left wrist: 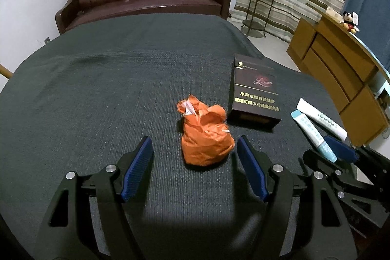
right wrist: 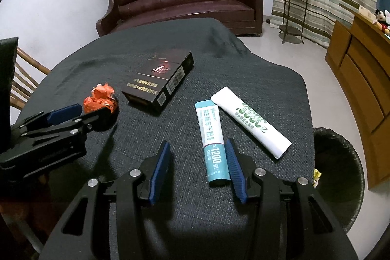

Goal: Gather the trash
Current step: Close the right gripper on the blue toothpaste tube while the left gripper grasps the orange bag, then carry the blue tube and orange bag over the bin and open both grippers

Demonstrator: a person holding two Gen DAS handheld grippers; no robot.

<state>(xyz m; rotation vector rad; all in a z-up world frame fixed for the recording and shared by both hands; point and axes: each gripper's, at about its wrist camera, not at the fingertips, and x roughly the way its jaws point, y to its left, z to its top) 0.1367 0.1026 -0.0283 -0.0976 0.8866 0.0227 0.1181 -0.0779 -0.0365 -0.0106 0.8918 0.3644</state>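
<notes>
Both jaws open: left gripper around orange wrapper, right gripper beside teal sachet, dark box behind

"1200" on teal sachet

Dim, sharp, fisheye-warped edges

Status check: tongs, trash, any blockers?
Left tongs open astride orange wrapper. Right tongs open, teal sachet against right pad. Nothing blocking.
</notes>
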